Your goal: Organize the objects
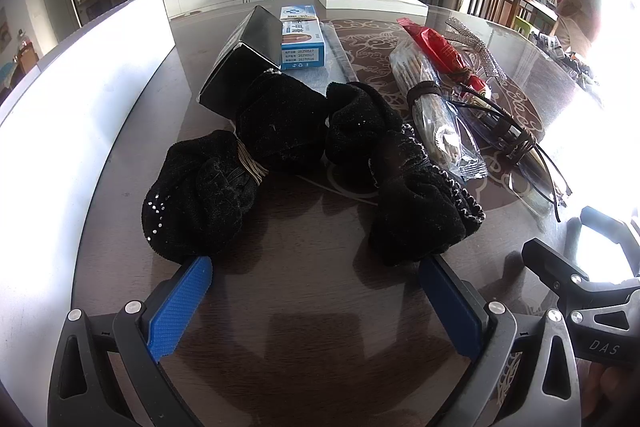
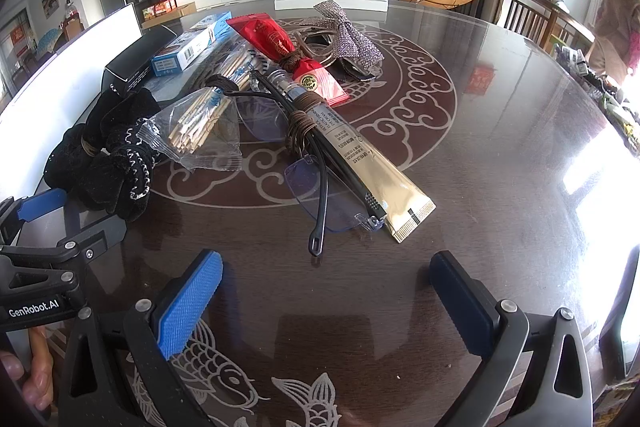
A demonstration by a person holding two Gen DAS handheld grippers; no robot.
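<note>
Left gripper (image 1: 316, 291): fingers spread, tips at the black gloves (image 1: 280, 163) on the surface (image 1: 300, 327).
Right gripper (image 2: 326, 291): fingers spread, empty.
Right view only: gold tube (image 2: 372, 171), glasses (image 2: 320, 183) bound together.

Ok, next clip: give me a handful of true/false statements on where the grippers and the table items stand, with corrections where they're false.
1. Both grippers are open and hold nothing. True: the left gripper and the right gripper each show parted fingers with bare table between them.
2. The glasses are tied to the gold tube with brown cord. True.
3. The black gloves lie right in front of the right gripper. False: they lie in front of the left gripper; the glasses and gold tube lie ahead of the right one.
4. The bag of wooden sticks stands upright. False: it lies flat on the table.
5. The blue and white box lies beyond the gloves. True.
</note>
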